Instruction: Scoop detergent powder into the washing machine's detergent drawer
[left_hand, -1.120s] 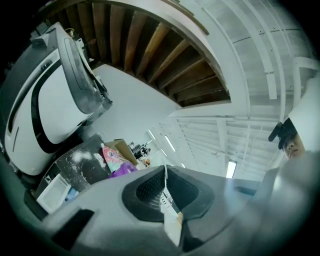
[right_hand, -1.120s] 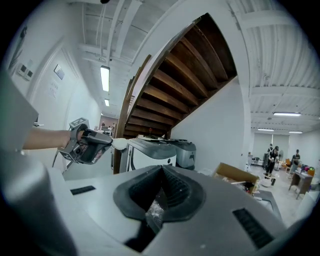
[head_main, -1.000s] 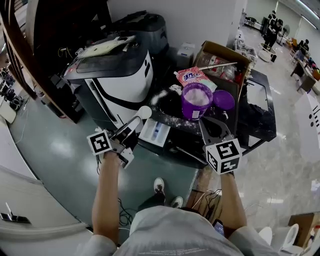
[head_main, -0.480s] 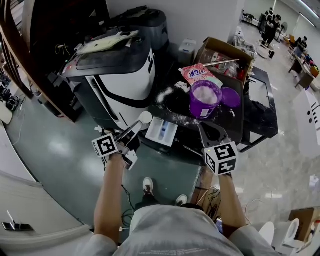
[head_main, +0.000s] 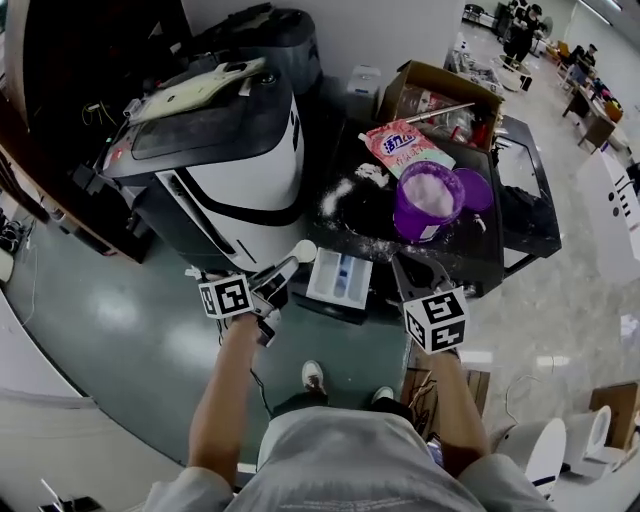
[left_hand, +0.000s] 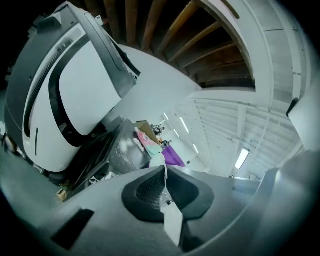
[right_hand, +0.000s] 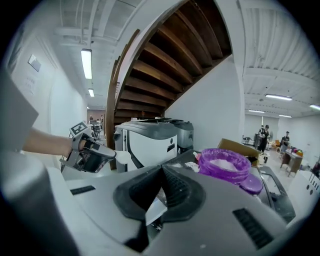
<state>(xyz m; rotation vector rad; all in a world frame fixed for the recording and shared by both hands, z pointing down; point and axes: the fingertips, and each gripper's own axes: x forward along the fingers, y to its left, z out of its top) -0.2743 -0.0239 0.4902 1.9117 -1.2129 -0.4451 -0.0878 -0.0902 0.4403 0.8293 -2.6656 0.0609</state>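
Note:
My left gripper is shut on the handle of a white scoop, whose round bowl hangs just left of the pulled-out white detergent drawer. The right gripper view also shows that scoop poking from the left gripper. My right gripper is shut with nothing in it, just right of the drawer and in front of the purple tub of white powder. The tub is open, and its purple lid lies beside it.
The white and dark washing machine stands at the left. A dark table dusted with spilled powder carries a pink detergent bag and a cardboard box. People stand far off at the back right.
The head view has shifted, so everything sits lower in the picture. Both grippers keep their places beside the drawer, and the left still holds the scoop.

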